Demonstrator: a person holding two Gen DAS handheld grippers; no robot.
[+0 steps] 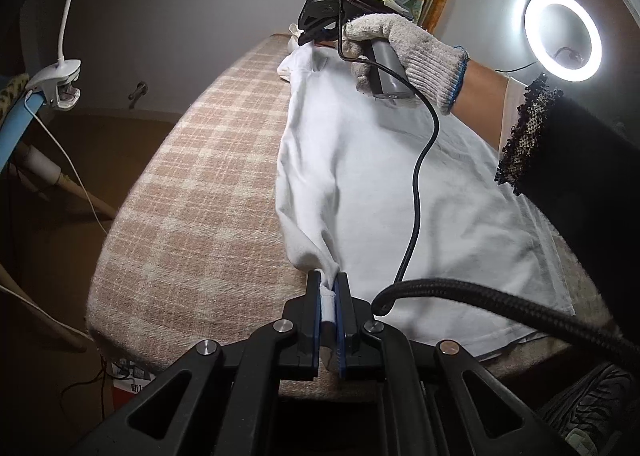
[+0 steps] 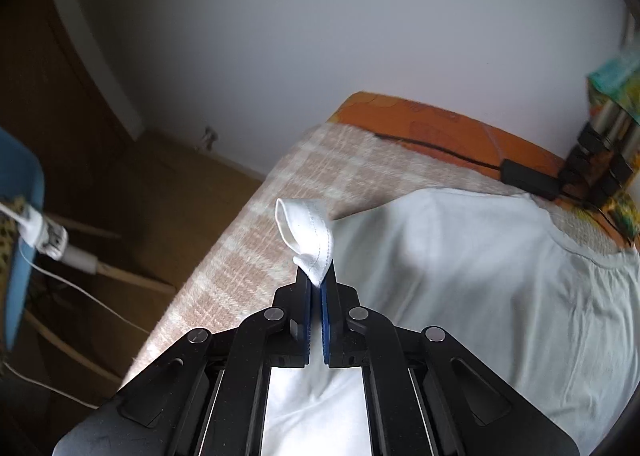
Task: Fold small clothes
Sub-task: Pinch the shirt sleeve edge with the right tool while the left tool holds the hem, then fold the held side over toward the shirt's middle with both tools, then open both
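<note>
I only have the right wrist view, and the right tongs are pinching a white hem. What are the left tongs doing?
Observer: The left tongs are shut on a bunched corner of the white shirt.
Operator: Anything lit nearby?
Observer: A ring light glows beyond the gloved hand.
Operator: What is that hand doing?
Observer: It holds the handle of the right tongs, over the shirt's far end on the plaid blanket.
</note>
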